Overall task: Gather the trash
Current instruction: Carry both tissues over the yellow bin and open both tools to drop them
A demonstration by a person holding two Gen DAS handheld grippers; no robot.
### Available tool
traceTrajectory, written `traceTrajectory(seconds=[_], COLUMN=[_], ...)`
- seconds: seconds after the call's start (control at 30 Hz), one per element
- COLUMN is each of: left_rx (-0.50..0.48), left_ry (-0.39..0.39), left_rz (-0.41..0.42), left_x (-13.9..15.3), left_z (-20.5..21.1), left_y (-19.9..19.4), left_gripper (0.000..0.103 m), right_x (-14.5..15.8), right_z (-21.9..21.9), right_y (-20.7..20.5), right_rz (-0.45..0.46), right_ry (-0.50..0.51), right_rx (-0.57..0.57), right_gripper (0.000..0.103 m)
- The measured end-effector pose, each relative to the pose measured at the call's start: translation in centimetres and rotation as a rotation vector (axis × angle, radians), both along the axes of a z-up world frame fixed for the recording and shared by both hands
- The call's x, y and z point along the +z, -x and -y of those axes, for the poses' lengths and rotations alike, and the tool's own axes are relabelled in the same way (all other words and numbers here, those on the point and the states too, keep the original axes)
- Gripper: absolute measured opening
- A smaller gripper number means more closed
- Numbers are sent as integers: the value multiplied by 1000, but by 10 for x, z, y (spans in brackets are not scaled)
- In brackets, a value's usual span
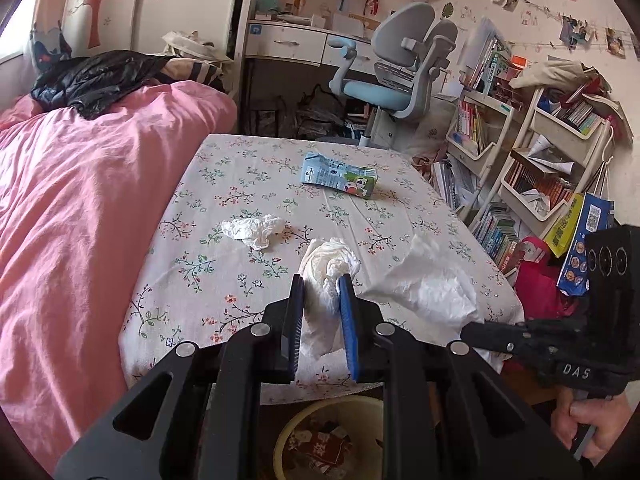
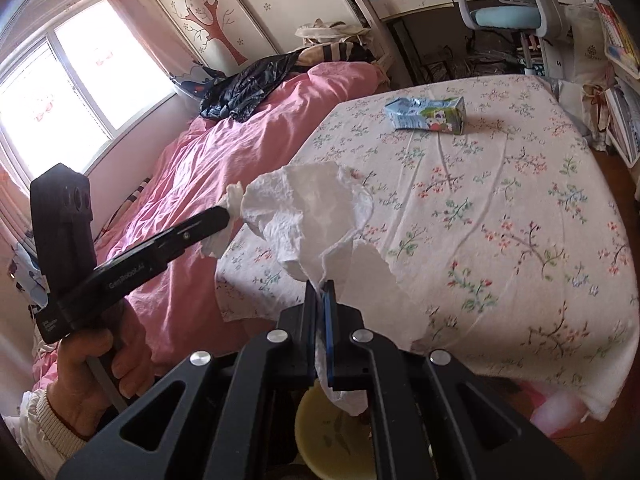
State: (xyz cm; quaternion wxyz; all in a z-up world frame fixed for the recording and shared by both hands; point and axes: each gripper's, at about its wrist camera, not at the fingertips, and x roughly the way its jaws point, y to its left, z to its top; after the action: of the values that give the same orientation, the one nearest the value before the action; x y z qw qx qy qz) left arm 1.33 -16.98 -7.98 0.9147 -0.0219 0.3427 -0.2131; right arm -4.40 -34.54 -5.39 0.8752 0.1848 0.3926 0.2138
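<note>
White letters "DAS" stand on the black body of the right gripper (image 1: 470,330) as the left wrist view sees it, and "GenRobot.AI" runs along the side of the left gripper (image 2: 226,213) in the right wrist view (a smaller label lower on that body is too fine to read). The flattened blue-and-green drink carton (image 1: 339,175) bears a printed panda-like cartoon; its text is too small to make out.

The left gripper (image 1: 322,280) is clamped on a crumpled tissue wad (image 1: 330,266), which bulges between its blue pads. The right gripper (image 2: 320,283) is pinched tight on a thin corner of a larger torn tissue sheet (image 2: 304,216), which billows up in front of it. A third crumpled tissue (image 1: 253,229) lies loose on the table, nearer than the carton.

The table is covered by a white floral tablecloth (image 1: 224,184). Below its near edge sits a yellow waste bin (image 1: 320,440) with scraps inside. A bed with a pink duvet (image 1: 80,200) lies just beside the table, a black jacket (image 1: 92,76) on it. Beyond stand a grey-and-blue desk chair (image 1: 400,76), a white desk (image 1: 288,42) and crowded bookshelves (image 1: 540,152); a bright window (image 2: 80,76) lights the room.
</note>
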Motion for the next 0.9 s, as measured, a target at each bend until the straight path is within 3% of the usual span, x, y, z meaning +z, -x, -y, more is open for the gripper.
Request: traceTrajectory(seconds=[0.33, 0.73, 0.77, 0.8, 0.83, 0.87, 0.9], left_rx=[-3, -44, -49, -54, -60, -64, -69], left_ry=[9, -28, -35, -42, -50, -56, -62], left_rz=[-7, -35, -40, -44, -49, -54, -59], left_x=[-5, -20, -22, -25, -27, -29, -32], left_z=[-9, 3, 4, 6, 8, 9, 11], left_y=[17, 39, 42, 44, 47, 49, 50], left_gripper=[17, 17, 17, 17, 17, 17, 17], right_x=[-60, -105, -108, -110, -109, -108, -106], right_z=[-46, -61, -60, -58, -55, -53, -51], right_y=[37, 36, 37, 36, 38, 40, 40], right_rz=[-170, -329, -341, -347, -343, -333, -325], right_ry=[42, 182, 187, 193, 202, 208, 205], right_rx=[121, 156, 153, 143, 129, 117, 109], right_gripper=[4, 9, 20, 40, 51, 59, 59])
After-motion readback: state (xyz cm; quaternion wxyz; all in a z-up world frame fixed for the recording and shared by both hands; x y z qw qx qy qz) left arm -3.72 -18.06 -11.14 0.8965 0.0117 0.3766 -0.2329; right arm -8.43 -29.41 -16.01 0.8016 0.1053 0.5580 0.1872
